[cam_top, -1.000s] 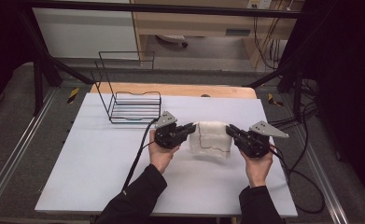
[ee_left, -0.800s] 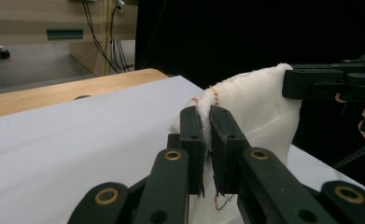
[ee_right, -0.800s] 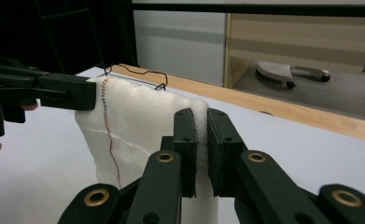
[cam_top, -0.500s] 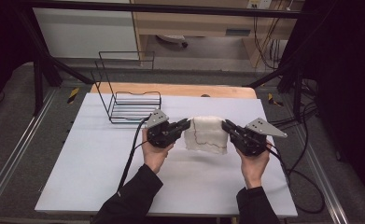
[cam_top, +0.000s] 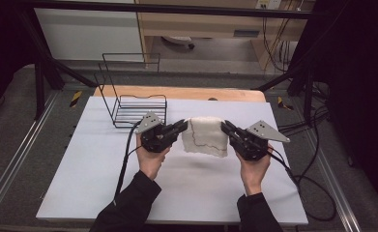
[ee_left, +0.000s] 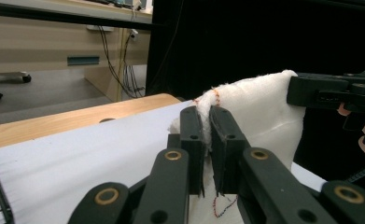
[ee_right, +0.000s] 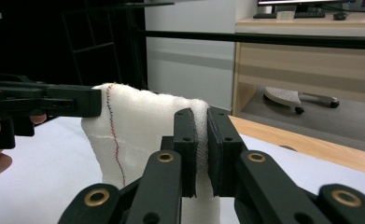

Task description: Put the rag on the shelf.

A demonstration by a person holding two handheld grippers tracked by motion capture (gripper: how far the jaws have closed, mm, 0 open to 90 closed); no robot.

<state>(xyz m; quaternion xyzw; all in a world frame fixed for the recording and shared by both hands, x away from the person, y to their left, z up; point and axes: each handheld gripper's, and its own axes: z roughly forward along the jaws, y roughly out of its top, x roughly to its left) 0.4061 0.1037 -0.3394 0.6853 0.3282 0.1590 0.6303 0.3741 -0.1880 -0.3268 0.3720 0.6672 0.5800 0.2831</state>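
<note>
The white cloth [cam_top: 205, 136] has risen off the white table [cam_top: 80, 183] since the earlier frame, and now it hangs between the two grippers. The left gripper [cam_top: 181, 127] and the right gripper [cam_top: 225, 127] each pinch a top corner. The lifting seems done; the folding or the putting into the wire basket [cam_top: 128, 106] behind is left.

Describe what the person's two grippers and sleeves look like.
Both are black: the left gripper and right gripper each have two flat jaws on linked arms with brass-coloured pivot rings. Each carries a grey three-cornered plate on top and trails a black cable. The person wears dark long sleeves.
</note>
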